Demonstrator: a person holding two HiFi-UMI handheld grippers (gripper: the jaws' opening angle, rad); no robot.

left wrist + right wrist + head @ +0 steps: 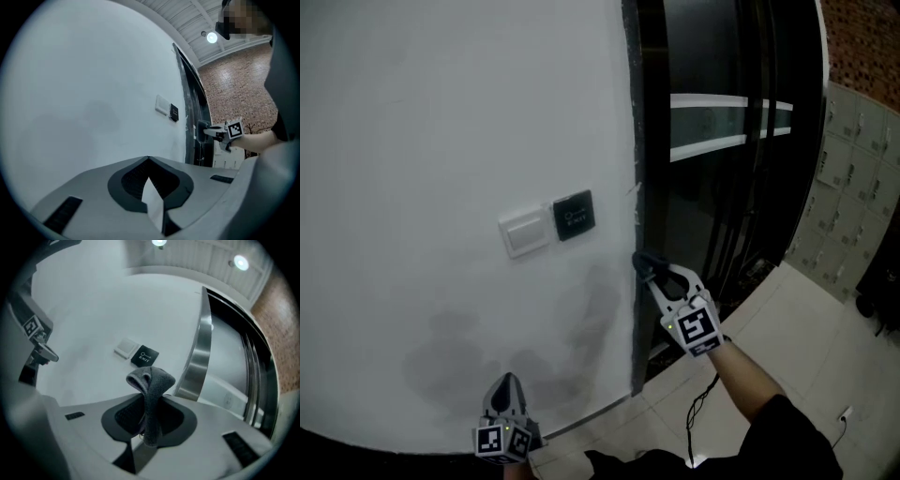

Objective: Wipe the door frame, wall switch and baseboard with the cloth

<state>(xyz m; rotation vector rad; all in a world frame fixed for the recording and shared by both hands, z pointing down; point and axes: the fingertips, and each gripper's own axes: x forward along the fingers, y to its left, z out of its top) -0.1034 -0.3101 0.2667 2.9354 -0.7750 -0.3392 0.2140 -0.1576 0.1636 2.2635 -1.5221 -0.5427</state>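
My right gripper [661, 278] clamped on grey cloth [645, 263]. Cloth sits at door frame [649, 141], by edge of wall [441, 112] (frame runs straight up and down from there). Wall switch [525, 231] up-left, nearer right gripper. Left gripper [507, 392] closed, empty, low.

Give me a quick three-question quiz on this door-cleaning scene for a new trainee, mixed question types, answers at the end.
1. True or false: the left gripper holds the cloth.
2. Which wall plate sits nearer the door frame? A) the white switch B) the black button
3. Fill in: the word printed on the black button is ____.

Key:
1. False. The right gripper is shut on the cloth, and the left gripper is shut on nothing.
2. B
3. EXIT
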